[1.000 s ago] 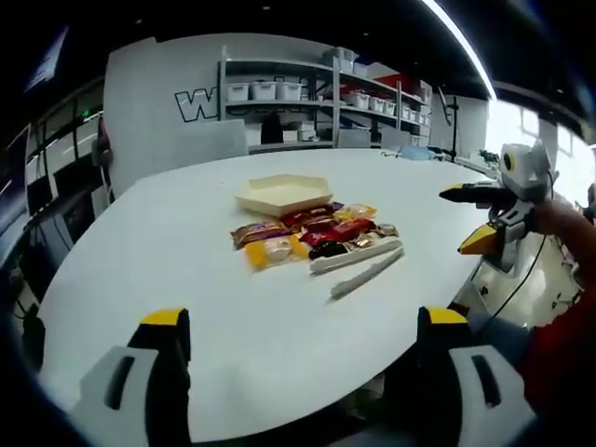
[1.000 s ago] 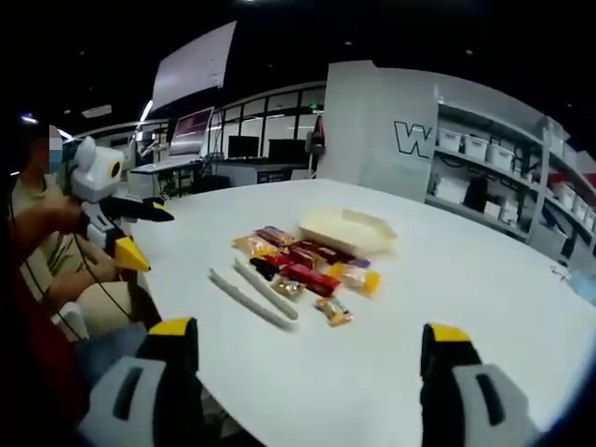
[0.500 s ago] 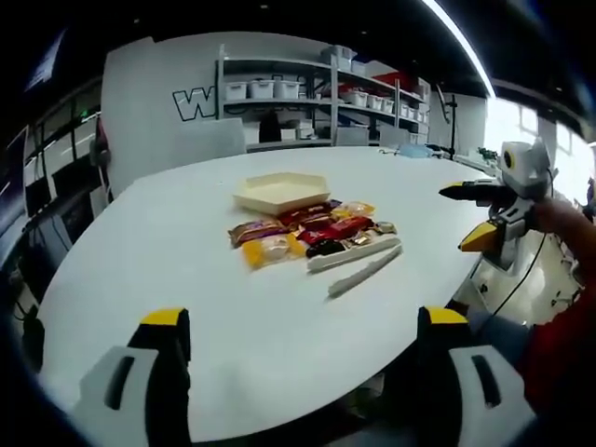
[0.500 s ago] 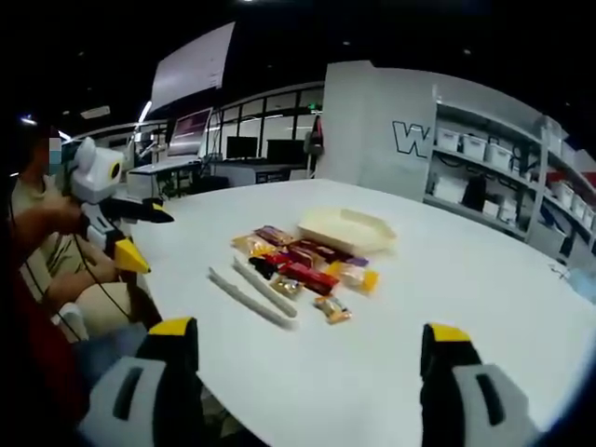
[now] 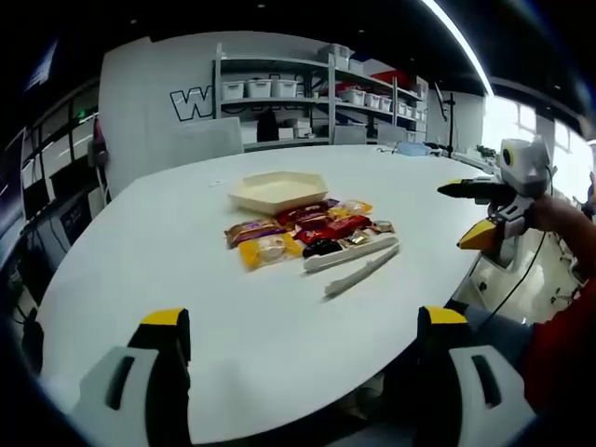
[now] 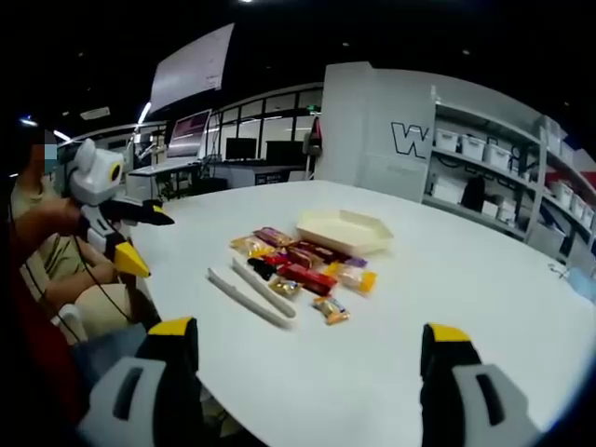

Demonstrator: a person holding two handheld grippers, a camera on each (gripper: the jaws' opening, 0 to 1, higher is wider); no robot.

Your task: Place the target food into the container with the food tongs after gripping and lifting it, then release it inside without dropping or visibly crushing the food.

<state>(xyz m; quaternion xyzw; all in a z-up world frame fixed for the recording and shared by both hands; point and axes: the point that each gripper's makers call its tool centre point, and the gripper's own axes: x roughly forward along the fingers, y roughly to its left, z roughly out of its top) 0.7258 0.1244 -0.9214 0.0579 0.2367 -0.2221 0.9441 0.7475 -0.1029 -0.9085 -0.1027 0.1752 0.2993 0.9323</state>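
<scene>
Both my grippers are empty, jaws spread wide at the bottom of each frame: the left gripper (image 5: 298, 345) and the right gripper (image 6: 307, 354) hang over the near edge of the white table (image 5: 140, 270), grasping nothing. In the left gripper view my right gripper sits at the right edge of the frame; in the right gripper view my left gripper sits at the left edge.

Nothing of the task is done, as I judge it. The white tongs (image 5: 352, 263) lie flat on the table, untouched, just below and right of the heap of wrapped snacks (image 5: 300, 231) at frame centre. The cream tray (image 5: 279, 191), which I take for the container, lies just above the heap and looks empty. Which snack is the target I cannot tell. Left to do: pick up the tongs, grip and lift a snack, carry it to the tray, let go gently.

Around: shelves with white bins (image 5: 279, 90) in the upper middle, big letters on the wall. Nothing blocks the way to the tongs, though the snacks lie crowded together.
</scene>
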